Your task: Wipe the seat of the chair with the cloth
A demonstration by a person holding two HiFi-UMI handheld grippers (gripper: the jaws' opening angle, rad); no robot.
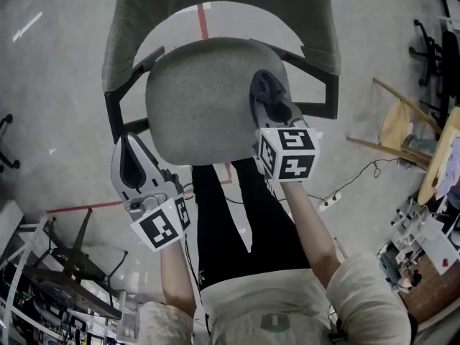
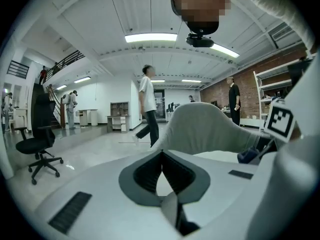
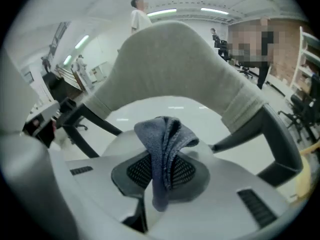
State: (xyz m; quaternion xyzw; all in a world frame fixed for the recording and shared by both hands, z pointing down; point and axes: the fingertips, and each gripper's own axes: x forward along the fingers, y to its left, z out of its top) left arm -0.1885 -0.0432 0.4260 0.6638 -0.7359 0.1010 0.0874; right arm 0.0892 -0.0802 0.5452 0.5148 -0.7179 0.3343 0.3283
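Observation:
The grey chair seat (image 1: 194, 106) fills the middle of the head view, with its backrest (image 1: 144, 20) beyond it. My right gripper (image 1: 277, 106) hovers over the seat's right side, shut on a blue-grey cloth (image 1: 264, 85). In the right gripper view the cloth (image 3: 165, 134) stands bunched above the jaws and hangs down between them, in front of the backrest (image 3: 170, 59). My left gripper (image 1: 129, 144) is off the seat's left edge beside the black armrest (image 1: 115, 117). In the left gripper view it (image 2: 161, 153) is shut on nothing.
A red tape line (image 1: 79, 208) crosses the floor. A toppled chair base (image 1: 72, 257) lies at the lower left, with a power strip (image 1: 329, 201) and wooden furniture (image 1: 402, 128) to the right. A black office chair (image 2: 37, 149) and a walking person (image 2: 146, 106) are farther off.

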